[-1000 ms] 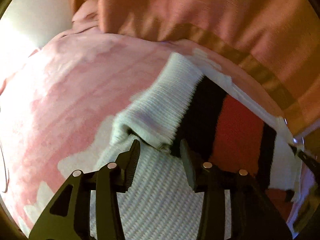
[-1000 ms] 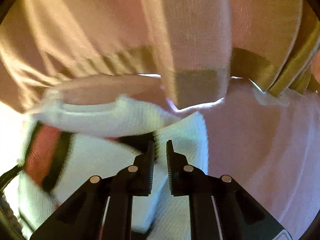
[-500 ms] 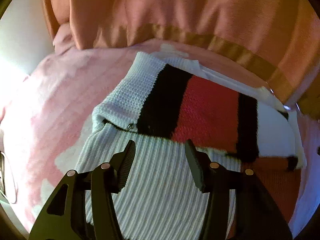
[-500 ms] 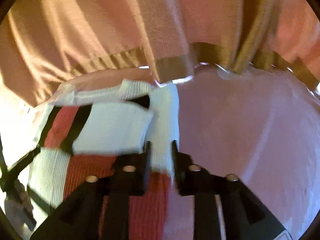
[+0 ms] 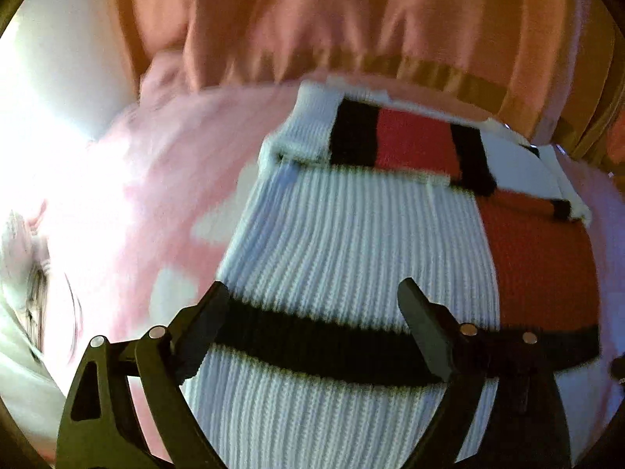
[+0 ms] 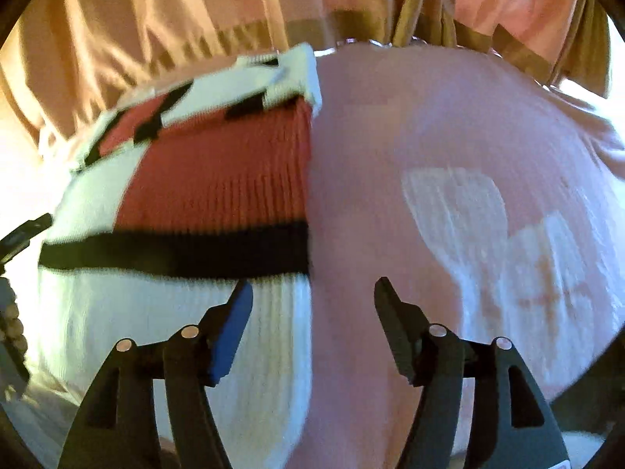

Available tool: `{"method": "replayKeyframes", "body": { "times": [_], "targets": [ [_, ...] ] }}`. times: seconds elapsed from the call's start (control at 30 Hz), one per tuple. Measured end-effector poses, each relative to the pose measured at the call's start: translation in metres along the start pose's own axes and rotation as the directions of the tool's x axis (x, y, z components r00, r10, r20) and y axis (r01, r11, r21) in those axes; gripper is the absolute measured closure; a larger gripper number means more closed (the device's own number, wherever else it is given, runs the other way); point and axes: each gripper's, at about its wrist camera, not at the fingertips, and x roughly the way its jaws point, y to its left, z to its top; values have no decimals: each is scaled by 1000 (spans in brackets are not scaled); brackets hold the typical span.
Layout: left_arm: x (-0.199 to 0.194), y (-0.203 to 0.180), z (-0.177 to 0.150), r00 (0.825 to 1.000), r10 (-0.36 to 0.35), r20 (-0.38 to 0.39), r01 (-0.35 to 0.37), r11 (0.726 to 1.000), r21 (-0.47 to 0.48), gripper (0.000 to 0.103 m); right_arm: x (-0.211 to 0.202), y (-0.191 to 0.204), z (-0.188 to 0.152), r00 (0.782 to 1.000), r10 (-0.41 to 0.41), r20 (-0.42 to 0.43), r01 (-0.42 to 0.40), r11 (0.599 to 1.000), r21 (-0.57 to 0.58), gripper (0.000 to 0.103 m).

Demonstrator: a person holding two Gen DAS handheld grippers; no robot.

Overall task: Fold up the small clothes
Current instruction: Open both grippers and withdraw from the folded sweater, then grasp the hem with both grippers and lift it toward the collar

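Note:
A small ribbed knit sweater [image 5: 351, 242], white with red blocks and black stripes, lies flat on a pink and white blanket [image 5: 148, 195]. Its far part is folded over onto the body. It also shows in the right wrist view [image 6: 203, 179], its right edge running down the middle. My left gripper [image 5: 312, 301] is open and empty above the sweater's black stripe. My right gripper [image 6: 312, 297] is open and empty over the sweater's right edge.
An orange-pink curtain with a tan hem band [image 5: 390, 19] hangs just behind the blanket; it also shows in the right wrist view [image 6: 195, 8]. The blanket [image 6: 468, 195] stretches to the right of the sweater. A pale bundle [image 5: 23, 258] lies at the left edge.
Both grippers have let go of the sweater's far part, opened wide and drawn back toward the near end. The folded part now lies flat on the body.

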Motion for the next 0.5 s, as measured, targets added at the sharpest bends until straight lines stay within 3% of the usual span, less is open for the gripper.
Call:
{"method": "replayKeyframes", "body": {
  "times": [0.3,0.5],
  "targets": [
    [-9,80,-79,988,-119,-95,91,963,-254,17,1,-4,-59,993,95,-74,-92,994,51,37],
    [-22,90,-100,993,-105,-52,89,964,-250,17,-4,9,-69,987,146,-62,-144,989,37,33]
  ]
}}
